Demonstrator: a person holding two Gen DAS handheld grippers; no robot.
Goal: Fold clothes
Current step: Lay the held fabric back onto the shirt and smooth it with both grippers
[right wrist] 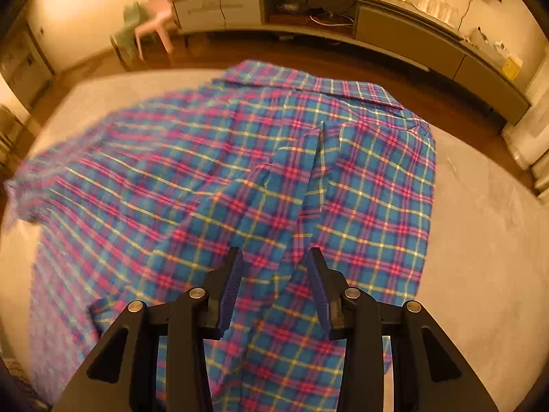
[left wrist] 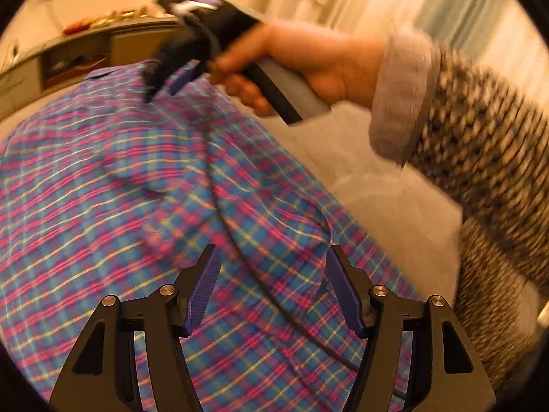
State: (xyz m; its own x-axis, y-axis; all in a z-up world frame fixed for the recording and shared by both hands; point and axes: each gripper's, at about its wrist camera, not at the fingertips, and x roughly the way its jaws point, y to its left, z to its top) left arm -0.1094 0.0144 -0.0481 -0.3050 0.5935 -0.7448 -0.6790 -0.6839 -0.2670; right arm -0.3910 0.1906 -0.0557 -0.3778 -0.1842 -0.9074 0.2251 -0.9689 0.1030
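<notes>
A blue, pink and yellow plaid shirt (left wrist: 103, 206) (right wrist: 360, 189) lies spread on a grey bed surface (right wrist: 480, 240), its collar (right wrist: 308, 86) at the far end. A folded sleeve runs down the shirt's middle toward the right gripper (right wrist: 274, 254), whose jaws stand apart just above the cloth with nothing pinched. In the left wrist view a hand (left wrist: 308, 65) holds that right gripper (left wrist: 160, 95) over the far part of the shirt. The left gripper (left wrist: 274, 250) is open above the near part of the shirt, its blue pads (left wrist: 202, 292) bare.
A knitted sleeve (left wrist: 480, 137) crosses the right side of the left wrist view. Bare grey bed (left wrist: 377, 189) shows right of the shirt. Beyond the bed are wooden floor (right wrist: 274, 51), a long low cabinet (right wrist: 377, 24) with small items on top, and a pink chair (right wrist: 154, 24).
</notes>
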